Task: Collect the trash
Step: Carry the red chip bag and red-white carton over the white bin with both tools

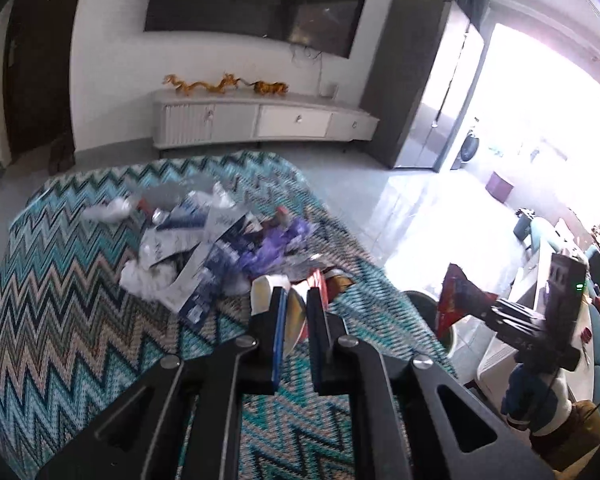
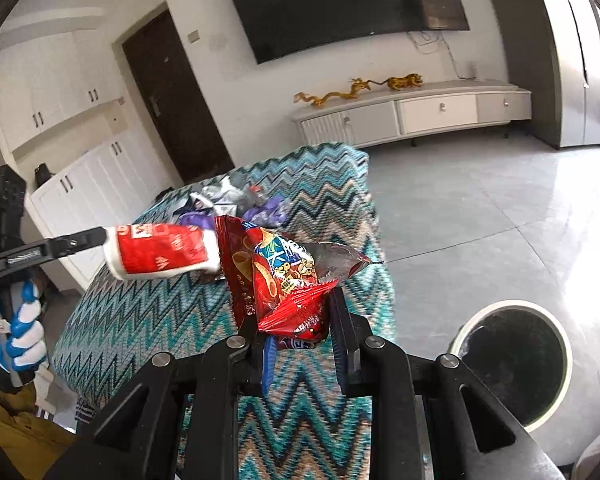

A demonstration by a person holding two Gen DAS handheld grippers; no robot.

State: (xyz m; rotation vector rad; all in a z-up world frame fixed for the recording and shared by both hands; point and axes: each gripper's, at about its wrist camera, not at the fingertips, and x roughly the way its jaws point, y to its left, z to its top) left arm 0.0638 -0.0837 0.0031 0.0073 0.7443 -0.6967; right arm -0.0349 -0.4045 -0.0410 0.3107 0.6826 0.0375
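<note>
Over the zigzag-cloth table (image 2: 148, 320), your right hand-held gripper (image 2: 296, 320) clamps crumpled red foil snack bags (image 2: 284, 280) and your left hand-held gripper (image 1: 296, 304) pinches a red-white paper cup (image 2: 160, 252), both lifted clear, likely for the round white-rimmed bin (image 2: 512, 360).

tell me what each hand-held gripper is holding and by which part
Left hand-held gripper: a flattened red and white paper cup, pinched at its rim end. Right hand-held gripper: red snack wrappers, clamped at their lower end.

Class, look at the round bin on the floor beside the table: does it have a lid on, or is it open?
Open. The bin shows a pale rim around a dark inside, with no lid over it. How full it is cannot be told.
</note>
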